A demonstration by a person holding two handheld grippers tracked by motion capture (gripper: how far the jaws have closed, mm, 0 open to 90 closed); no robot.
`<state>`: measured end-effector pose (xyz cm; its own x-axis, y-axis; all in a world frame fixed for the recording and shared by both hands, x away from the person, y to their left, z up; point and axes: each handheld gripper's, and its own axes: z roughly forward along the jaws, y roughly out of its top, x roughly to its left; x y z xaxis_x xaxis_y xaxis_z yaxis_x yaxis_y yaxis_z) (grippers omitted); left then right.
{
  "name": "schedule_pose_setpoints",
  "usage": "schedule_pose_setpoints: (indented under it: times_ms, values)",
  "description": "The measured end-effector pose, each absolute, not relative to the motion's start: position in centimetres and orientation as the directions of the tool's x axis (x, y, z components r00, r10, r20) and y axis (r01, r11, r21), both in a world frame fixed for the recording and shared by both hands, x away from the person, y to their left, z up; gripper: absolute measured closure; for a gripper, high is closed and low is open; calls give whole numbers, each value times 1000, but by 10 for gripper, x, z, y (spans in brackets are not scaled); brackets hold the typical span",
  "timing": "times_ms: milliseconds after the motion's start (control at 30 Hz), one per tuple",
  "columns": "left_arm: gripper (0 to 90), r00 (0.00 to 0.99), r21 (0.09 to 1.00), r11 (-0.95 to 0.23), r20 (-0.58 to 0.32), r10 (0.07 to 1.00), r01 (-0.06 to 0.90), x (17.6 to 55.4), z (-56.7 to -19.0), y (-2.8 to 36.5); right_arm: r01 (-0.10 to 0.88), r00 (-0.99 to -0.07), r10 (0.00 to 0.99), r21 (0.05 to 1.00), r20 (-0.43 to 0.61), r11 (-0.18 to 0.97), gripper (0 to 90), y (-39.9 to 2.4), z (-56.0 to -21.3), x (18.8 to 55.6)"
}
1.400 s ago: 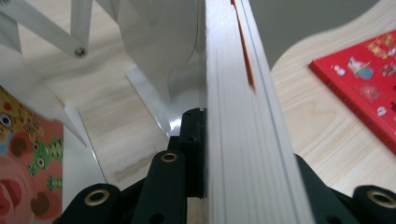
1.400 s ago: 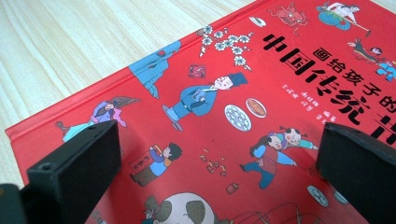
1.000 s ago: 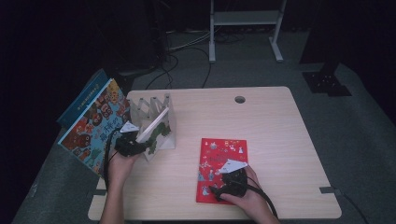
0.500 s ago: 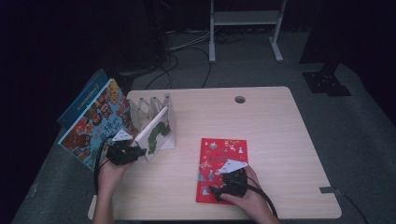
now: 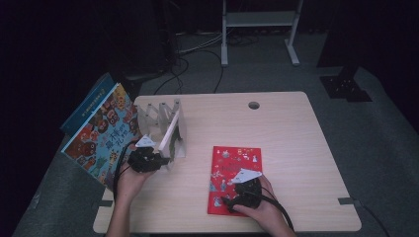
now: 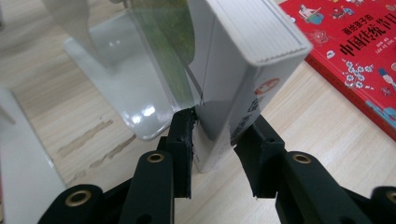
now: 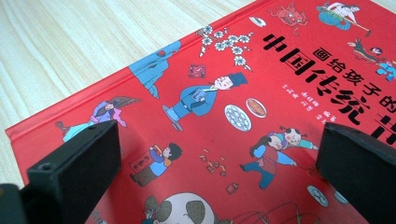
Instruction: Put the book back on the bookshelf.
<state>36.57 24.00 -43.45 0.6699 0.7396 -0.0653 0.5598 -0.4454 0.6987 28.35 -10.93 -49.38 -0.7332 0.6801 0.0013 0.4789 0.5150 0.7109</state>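
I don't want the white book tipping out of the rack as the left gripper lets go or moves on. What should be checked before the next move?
1. Left gripper on the white book: one pad touches, the other shows a slim gap; its jaws have just been opening. Cannot tell if gripped.
2. Book's lower corner on the table: ok.
3. Book upright: not ok, it leans in the clear rack.
4. Book beside a rack divider: ok.
5. Right gripper open over the red book, apart from the rack: ok.

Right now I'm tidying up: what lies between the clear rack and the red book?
Bare wooden table between rack and red book, per the high view.
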Motion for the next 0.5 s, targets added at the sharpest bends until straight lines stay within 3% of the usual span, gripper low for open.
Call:
schedule_pose_setpoints:
  times_ms: [267, 500]
  values:
    - [609, 696, 701, -477, -38, 717, 530, 371, -435, 219, 472, -740, 673, 710, -3, 523, 0, -110, -494, 284]
    - [574, 702, 707, -487, -20, 712, 513, 375, -436, 207, 475, -731, 682, 721, 4, 505, 134, -115, -490, 284]
